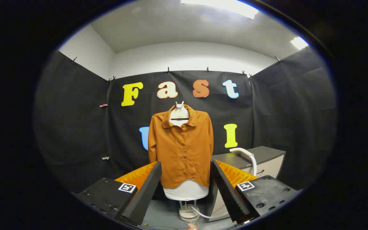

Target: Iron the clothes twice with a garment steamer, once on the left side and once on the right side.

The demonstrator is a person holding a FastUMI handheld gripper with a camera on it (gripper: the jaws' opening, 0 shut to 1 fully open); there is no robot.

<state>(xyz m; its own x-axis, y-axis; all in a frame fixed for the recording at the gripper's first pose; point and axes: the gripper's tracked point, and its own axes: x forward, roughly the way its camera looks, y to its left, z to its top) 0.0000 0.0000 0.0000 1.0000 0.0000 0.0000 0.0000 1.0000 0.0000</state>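
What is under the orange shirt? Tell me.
A white dress form fills the orange shirt, showing at the collar and hem, on a stand. Its middle is covered. The open tongs hold nothing.

No readable words, brands or numbers from my seat. Only signs: square black-and-white marker (127,187) on hand-held gripper (186,166) left finger block, matching marker (246,186) on right block; fingers spread wide, holding nothing.

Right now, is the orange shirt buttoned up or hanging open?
Buttoned up. The orange shirt hangs closed on the mannequin, beyond the open gripper.
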